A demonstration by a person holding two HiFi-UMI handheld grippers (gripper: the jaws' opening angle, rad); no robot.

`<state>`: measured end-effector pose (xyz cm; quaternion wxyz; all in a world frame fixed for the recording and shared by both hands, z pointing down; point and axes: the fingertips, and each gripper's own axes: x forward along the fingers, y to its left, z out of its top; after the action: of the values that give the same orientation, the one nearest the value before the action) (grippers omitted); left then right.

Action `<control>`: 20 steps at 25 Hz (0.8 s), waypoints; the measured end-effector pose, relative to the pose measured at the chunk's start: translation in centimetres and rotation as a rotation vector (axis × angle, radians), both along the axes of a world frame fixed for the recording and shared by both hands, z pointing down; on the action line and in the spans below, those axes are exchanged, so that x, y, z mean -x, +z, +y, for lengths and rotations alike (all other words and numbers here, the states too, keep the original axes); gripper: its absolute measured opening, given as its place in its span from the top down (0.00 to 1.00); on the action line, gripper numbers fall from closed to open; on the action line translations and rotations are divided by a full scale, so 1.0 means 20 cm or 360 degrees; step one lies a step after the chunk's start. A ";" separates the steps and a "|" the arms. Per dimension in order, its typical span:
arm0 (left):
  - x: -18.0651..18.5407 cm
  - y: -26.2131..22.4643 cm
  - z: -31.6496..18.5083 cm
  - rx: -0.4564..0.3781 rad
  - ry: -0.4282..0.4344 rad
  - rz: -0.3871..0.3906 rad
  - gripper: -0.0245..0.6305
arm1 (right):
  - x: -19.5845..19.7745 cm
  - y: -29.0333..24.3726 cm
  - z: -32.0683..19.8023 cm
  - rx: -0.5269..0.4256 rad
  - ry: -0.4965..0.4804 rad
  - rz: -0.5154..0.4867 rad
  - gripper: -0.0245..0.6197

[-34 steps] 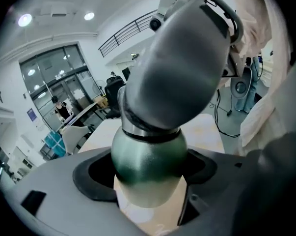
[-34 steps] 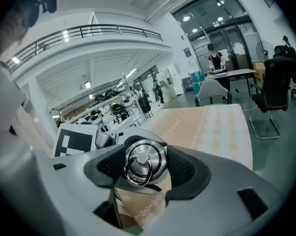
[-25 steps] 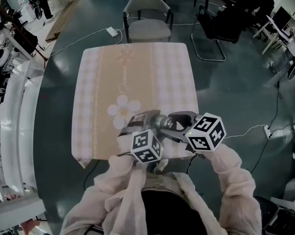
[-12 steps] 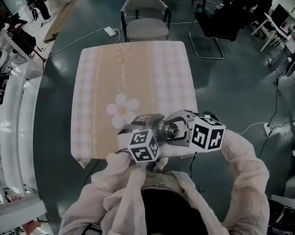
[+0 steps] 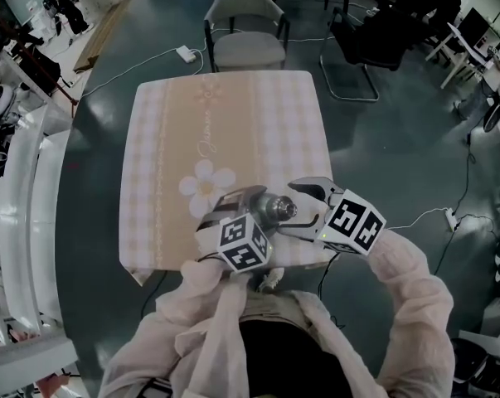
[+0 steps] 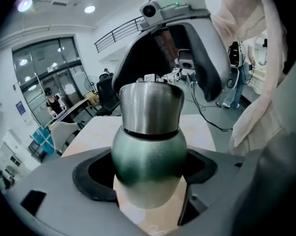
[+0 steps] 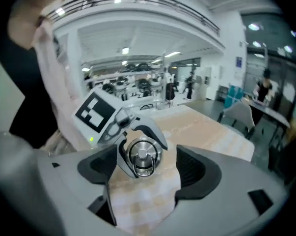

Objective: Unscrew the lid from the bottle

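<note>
Green bottle (image 6: 148,154) clamped by its body in left tool (image 5: 237,201) over the table's (image 5: 233,114) near edge, steel lid (image 7: 140,156) (still on) facing right tool (image 5: 302,208), jaws just opened wide, not touching it.

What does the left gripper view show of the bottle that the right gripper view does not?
Left gripper view only: the body of the green rounded metal bottle, side-on, clamped in the left gripper.
Right gripper view only: the silver steel lid seen end-on, with its ring.
Both: the lid, the checked tablecloth, and the right gripper flanking the lid without touching, jaws just opened.
</note>
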<state>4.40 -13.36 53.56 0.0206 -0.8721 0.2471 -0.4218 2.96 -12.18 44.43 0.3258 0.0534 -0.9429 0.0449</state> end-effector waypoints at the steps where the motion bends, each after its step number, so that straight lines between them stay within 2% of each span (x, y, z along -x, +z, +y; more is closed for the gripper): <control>1: 0.01 0.00 -0.01 -0.0017 -0.0018 -0.0025 0.38 | -0.02 0.00 -0.03 0.0119 0.0145 -0.0043 0.36; 4: 0.03 0.02 -0.03 -0.0060 -0.0046 -0.0080 0.38 | -0.07 0.05 -0.07 0.0518 0.0538 -0.0131 0.41; 7: 0.02 0.04 -0.04 -0.0085 -0.0038 -0.0122 0.38 | -0.07 0.11 -0.05 0.0867 0.0786 -0.0217 0.41; 10: 0.00 0.05 -0.04 -0.0090 -0.0021 -0.0138 0.38 | -0.06 0.14 -0.05 0.1025 0.0960 -0.0261 0.44; 12: -0.01 0.06 -0.04 -0.0085 -0.0011 -0.0145 0.38 | -0.07 0.15 -0.06 0.0997 0.1008 -0.0252 0.50; 15: -0.02 0.06 -0.03 -0.0080 -0.0004 -0.0147 0.38 | -0.06 0.14 -0.06 0.0883 0.0944 -0.0206 0.56; 17: -0.02 0.06 -0.03 -0.0078 -0.0001 -0.0136 0.38 | -0.05 0.13 -0.05 0.0736 0.0819 -0.0148 0.56; 20: -0.02 0.04 -0.02 -0.0085 0.0040 -0.0127 0.38 | -0.03 0.10 -0.01 0.0393 0.0509 -0.0020 0.56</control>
<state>4.89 -13.80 54.37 0.0590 -0.8568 0.2463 -0.4492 3.53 -12.42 46.40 0.3126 0.1619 -0.9118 0.2115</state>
